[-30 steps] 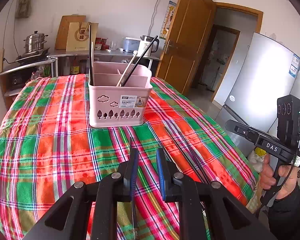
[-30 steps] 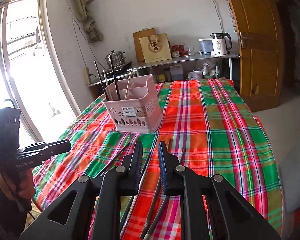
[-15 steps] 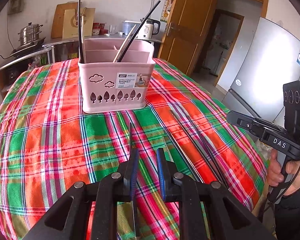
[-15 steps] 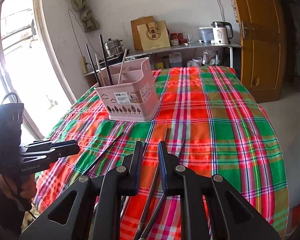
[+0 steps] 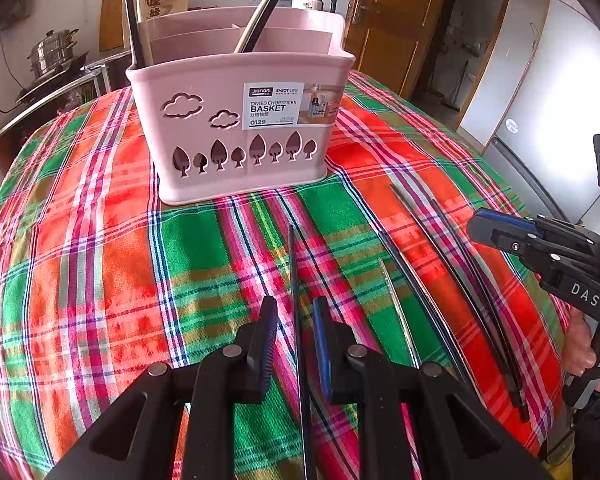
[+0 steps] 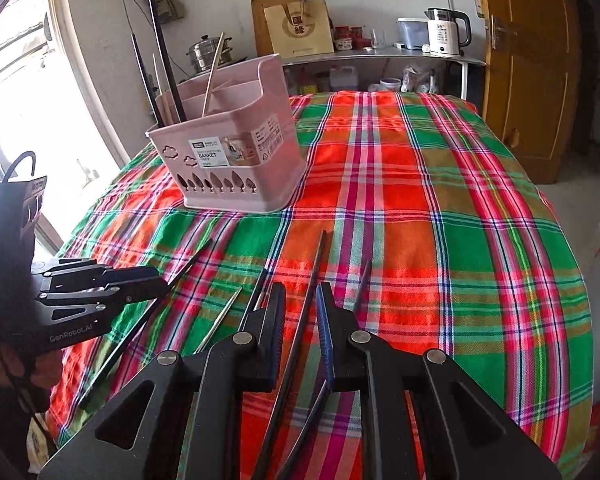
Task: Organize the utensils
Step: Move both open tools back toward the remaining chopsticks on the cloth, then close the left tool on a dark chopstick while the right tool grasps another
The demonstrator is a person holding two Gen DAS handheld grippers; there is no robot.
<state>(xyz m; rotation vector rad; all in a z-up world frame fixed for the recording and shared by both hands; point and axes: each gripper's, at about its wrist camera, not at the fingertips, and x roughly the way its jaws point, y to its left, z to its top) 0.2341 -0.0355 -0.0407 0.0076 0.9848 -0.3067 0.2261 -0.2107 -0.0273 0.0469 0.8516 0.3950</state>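
Note:
A pink divided chopstick basket [image 5: 240, 120] stands on the plaid tablecloth [image 5: 80, 260], with several chopsticks upright in it; it also shows in the right wrist view [image 6: 236, 164]. Several dark and silver chopsticks lie loose on the cloth. My left gripper [image 5: 294, 320] is open, low over the cloth, its fingers on either side of one dark chopstick [image 5: 294, 264]. My right gripper [image 6: 300, 308] is open, its fingers straddling another dark chopstick [image 6: 312, 280]. Each gripper shows in the other's view: the right [image 5: 540, 248], the left [image 6: 100, 284].
More loose chopsticks [image 5: 460, 280] lie to the right of the left gripper. Behind the table stand a metal shelf with a kettle [image 6: 446, 32], a steamer pot [image 6: 208, 52] and a paper bag. A wooden door [image 6: 528, 64] is at right, a window at left.
Both grippers have moved forward and down toward the cloth; the basket looms larger. Each gripper now has a chopstick between its open fingers.

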